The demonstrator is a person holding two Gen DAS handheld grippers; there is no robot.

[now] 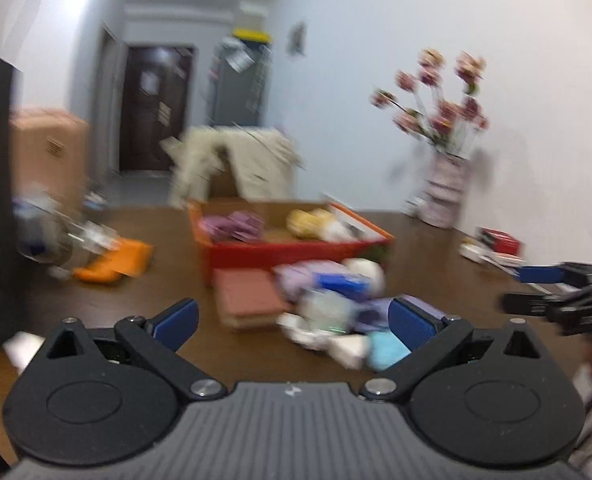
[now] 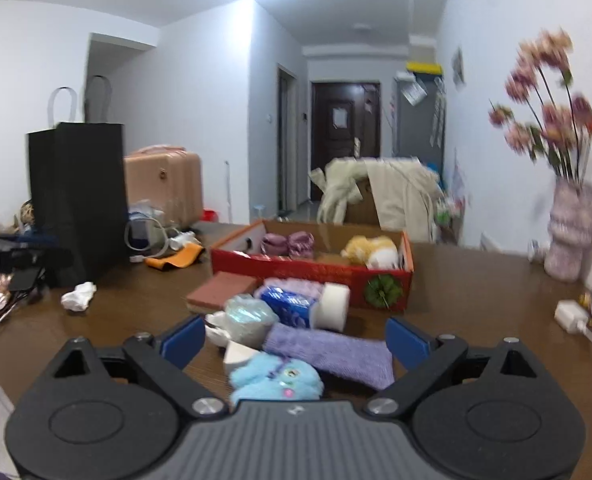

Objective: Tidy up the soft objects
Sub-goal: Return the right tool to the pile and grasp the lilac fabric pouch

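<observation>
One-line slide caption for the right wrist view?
Open right gripper above a blue plush toy and purple cloth, with a red box behind on the table.

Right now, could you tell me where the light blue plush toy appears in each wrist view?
Left wrist: light blue plush toy low, right of centre, beside the right finger.
Right wrist: bottom centre, between the fingers, before the purple cloth.
Shared landmark: red box behind the pile.

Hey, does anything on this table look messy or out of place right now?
Yes. A heap of soft things lies loose on the table in front of the red box instead of in it. A crumpled white wad sits alone near the black bag.
</observation>
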